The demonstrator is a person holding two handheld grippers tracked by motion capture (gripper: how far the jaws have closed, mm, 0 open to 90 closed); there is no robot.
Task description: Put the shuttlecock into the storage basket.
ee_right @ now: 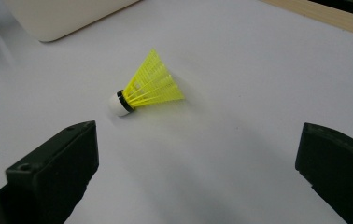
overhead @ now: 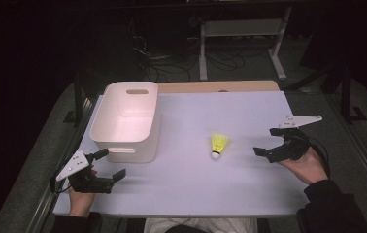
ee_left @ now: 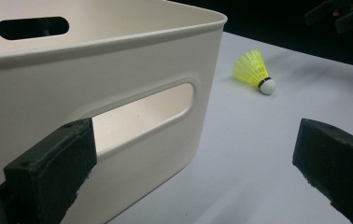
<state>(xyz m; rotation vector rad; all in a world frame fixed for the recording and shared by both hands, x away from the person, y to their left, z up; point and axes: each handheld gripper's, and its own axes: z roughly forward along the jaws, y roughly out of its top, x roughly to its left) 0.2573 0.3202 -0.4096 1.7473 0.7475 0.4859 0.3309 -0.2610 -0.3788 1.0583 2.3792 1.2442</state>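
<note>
yellow shuttlecock lying on the white table, right of the white bin, cork apparently toward the person. right gripper view: its skirt ribs; high view: right gripper near it, jaws spread, empty. left gripper low beside the bin, jaws parted, empty.

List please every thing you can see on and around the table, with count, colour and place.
shuttlecock: one, yellow skirt with white cork, lying on its side mid-table, right of the bin
bin: one, white, with handle slots, on the table's left half
table: one, pale top, wooden edge at the far side
stand: one, white, on the floor beyond the table
cables: several, dark, on the floor beyond the table
left gripper: one, black, open, near the bin's front corner
right gripper: one, black, open, right of the shuttlecock
</note>
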